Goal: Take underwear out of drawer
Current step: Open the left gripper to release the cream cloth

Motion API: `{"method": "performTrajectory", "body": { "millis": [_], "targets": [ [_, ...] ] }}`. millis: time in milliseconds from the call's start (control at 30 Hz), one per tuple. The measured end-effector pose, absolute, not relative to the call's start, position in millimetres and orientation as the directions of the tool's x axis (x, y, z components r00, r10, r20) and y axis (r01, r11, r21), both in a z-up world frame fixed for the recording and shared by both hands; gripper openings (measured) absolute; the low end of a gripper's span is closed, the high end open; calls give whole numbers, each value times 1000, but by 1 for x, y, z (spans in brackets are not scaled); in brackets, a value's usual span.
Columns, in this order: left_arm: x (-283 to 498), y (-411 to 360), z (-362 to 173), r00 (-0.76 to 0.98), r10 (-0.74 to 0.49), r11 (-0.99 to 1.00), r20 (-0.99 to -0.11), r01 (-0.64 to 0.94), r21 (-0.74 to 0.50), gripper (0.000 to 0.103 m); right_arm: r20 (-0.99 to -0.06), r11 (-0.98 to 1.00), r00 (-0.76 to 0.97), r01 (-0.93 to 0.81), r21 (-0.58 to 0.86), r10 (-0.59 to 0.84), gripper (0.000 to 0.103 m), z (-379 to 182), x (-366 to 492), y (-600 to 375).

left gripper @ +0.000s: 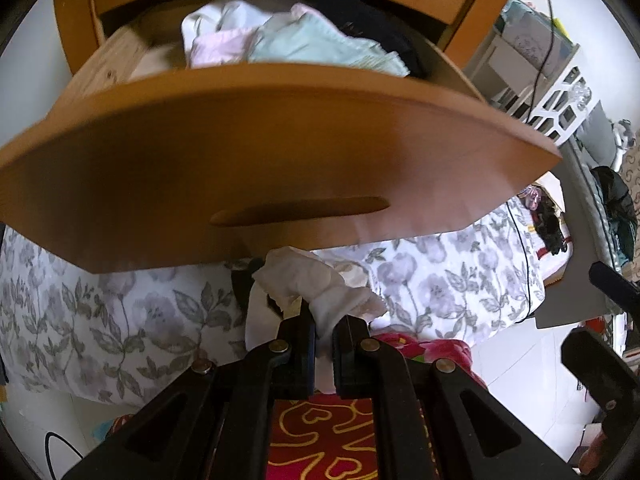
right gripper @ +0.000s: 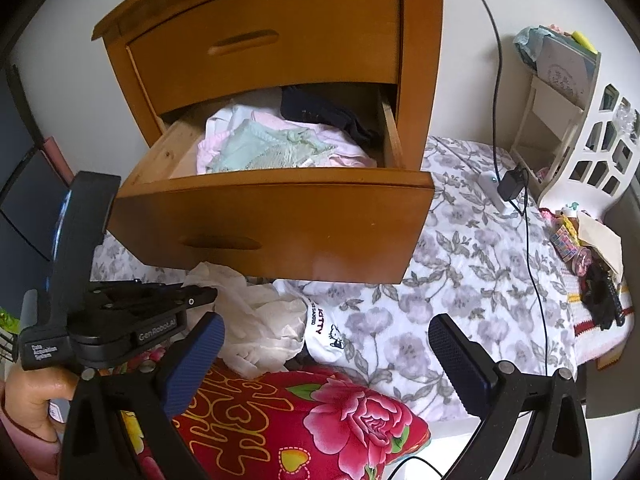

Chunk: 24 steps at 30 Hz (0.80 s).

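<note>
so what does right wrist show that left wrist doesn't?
Only the right wrist view: the closed upper drawer, the right gripper with its jaws wide open and nothing between them, the whole left gripper body from outside with the hand holding it, and a white Kitty-print garment on the bed.

Only the left wrist view: the left gripper shut on the white underwear, seen up close.

Both: the open lower drawer with pastel clothes, the floral bedsheet, the red cushion.

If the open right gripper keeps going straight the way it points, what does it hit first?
Probably the white Hello Kitty garment lying on the floral bedspread, between the right gripper fingers and below the open drawer. Depth is uncertain.
</note>
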<state>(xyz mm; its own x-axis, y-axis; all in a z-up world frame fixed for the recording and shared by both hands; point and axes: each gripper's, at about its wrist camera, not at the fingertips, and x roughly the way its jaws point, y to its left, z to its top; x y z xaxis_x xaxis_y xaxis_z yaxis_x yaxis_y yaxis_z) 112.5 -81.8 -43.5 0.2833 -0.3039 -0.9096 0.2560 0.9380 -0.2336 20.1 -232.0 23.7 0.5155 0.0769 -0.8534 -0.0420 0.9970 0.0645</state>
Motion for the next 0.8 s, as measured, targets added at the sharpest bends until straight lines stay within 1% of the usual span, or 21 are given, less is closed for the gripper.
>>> {"method": "performTrajectory", "body": {
  "millis": [300, 400, 533, 600, 633, 667, 733, 800],
  "targets": [
    [114, -73, -58, 250, -291, 945, -923, 227, -237, 6, -868, 997, 492, -50, 53, 71, 103, 16, 26, -225],
    [113, -72, -58, 245, -291, 945, -925, 225, -237, 10, -869, 997, 491, -53, 47, 67, 103, 16, 26, -224],
    [110, -66, -49, 260, -296, 945, -919, 220, -243, 26, -869, 998, 492, -51, 41, 60, 103, 17, 26, -223],
    [109, -63, -42, 274, -299, 945, -914, 219, -244, 31, -868, 998, 493, -52, 38, 59, 103, 18, 26, -221],
    [108, -62, -39, 281, -301, 945, -911, 219, -244, 35, -868, 998, 494, -53, 37, 58, 103, 19, 26, -221],
    [107, -61, -35, 290, -302, 945, -908, 219, -244, 43, -867, 998, 494, -54, 35, 57, 103, 19, 25, -220],
    [104, -59, -25, 309, -299, 946, -903, 223, -237, 52, -866, 998, 496, -58, 33, 58, 103, 21, 25, -218],
    [103, -56, -17, 325, -300, 946, -897, 226, -234, 54, -864, 998, 500, -61, 31, 57, 103, 23, 24, -217]
  ]
}}
